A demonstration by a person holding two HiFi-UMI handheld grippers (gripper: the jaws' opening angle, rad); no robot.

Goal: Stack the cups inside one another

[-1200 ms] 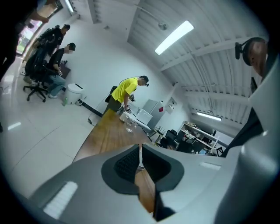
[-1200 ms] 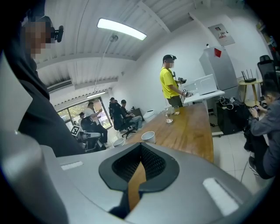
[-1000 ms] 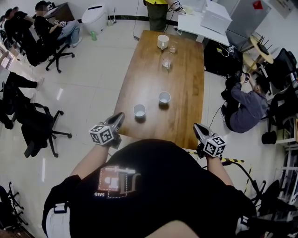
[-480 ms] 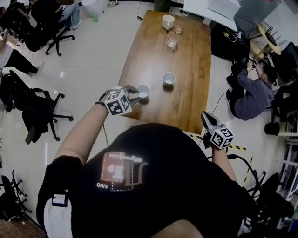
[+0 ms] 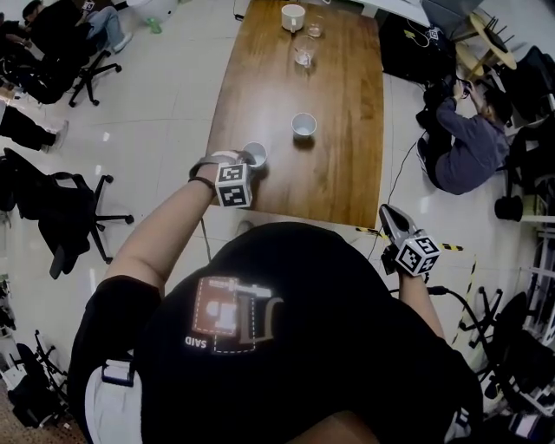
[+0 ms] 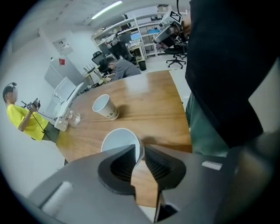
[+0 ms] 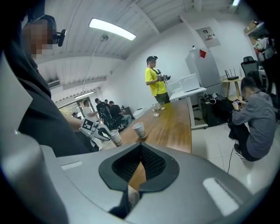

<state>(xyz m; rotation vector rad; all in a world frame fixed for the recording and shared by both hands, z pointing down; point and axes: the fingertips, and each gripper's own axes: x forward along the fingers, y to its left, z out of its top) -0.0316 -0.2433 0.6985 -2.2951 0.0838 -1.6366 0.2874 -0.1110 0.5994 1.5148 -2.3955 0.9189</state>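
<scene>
Two white paper cups stand on the wooden table (image 5: pixel 347 130). The near cup (image 5: pixel 256 153) (image 6: pixel 118 139) is at the table's left edge; the second cup (image 5: pixel 303 124) (image 6: pixel 105 107) stands further in. My left gripper (image 5: pixel 246 161) (image 6: pixel 140 151) points steeply down at the near cup, open, one jaw inside the rim and the other outside, with the wall between them and no squeeze visible. My right gripper (image 5: pixel 387 212) (image 7: pixel 141 147) hangs off the table's near right corner, shut and empty. It sees both cups (image 7: pixel 139 129) and the left gripper (image 7: pixel 94 129).
At the table's far end stand a white mug (image 5: pixel 293 16) and two clear glasses (image 5: pixel 303 55). A person in yellow (image 7: pixel 155 81) stands there. Another person (image 5: pixel 468 143) crouches right of the table. Office chairs (image 5: pixel 61 217) stand on the left.
My left gripper has gone forward and down from the near table edge to the near cup, rolled over, and its jaws have parted around the rim. The right gripper shifted slightly.
</scene>
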